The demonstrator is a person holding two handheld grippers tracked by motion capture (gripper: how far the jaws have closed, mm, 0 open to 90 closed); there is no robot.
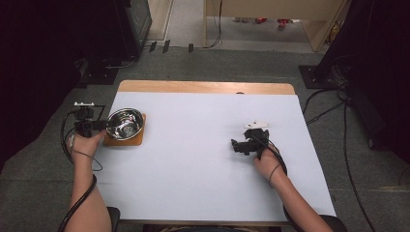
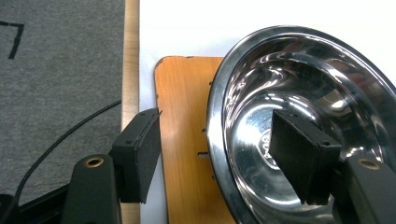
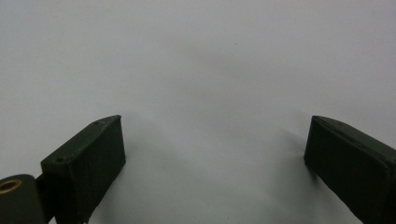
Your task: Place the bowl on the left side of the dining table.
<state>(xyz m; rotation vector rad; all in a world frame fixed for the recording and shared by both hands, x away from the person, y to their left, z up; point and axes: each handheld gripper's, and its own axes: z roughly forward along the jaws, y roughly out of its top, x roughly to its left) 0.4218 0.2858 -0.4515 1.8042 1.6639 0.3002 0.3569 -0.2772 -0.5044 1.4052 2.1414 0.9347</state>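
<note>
A shiny steel bowl [image 1: 125, 123] stands on a small wooden board [image 1: 124, 140] at the table's left edge. My left gripper [image 1: 107, 124] is at the bowl's left side, held by a hand. In the left gripper view its jaws straddle the bowl's rim [image 2: 215, 140]. One pad [image 2: 144, 154] is outside over the board [image 2: 182, 116] and the other pad [image 2: 299, 154] is inside the bowl [image 2: 289, 70]. Neither pad touches the rim, so my left gripper [image 2: 215, 116] is open. My right gripper [image 1: 235, 145] rests at centre right of the white sheet. The right gripper [image 3: 215, 123] is open wide with nothing between its jaws.
A white sheet [image 1: 193, 164] covers the table, with a wooden strip [image 1: 203, 87] bare along the far edge. Grey carpet [image 2: 56, 70] lies just left of the board. Cables [image 1: 333, 104] run over the floor at right, and dark equipment [image 1: 121, 29] stands at back left.
</note>
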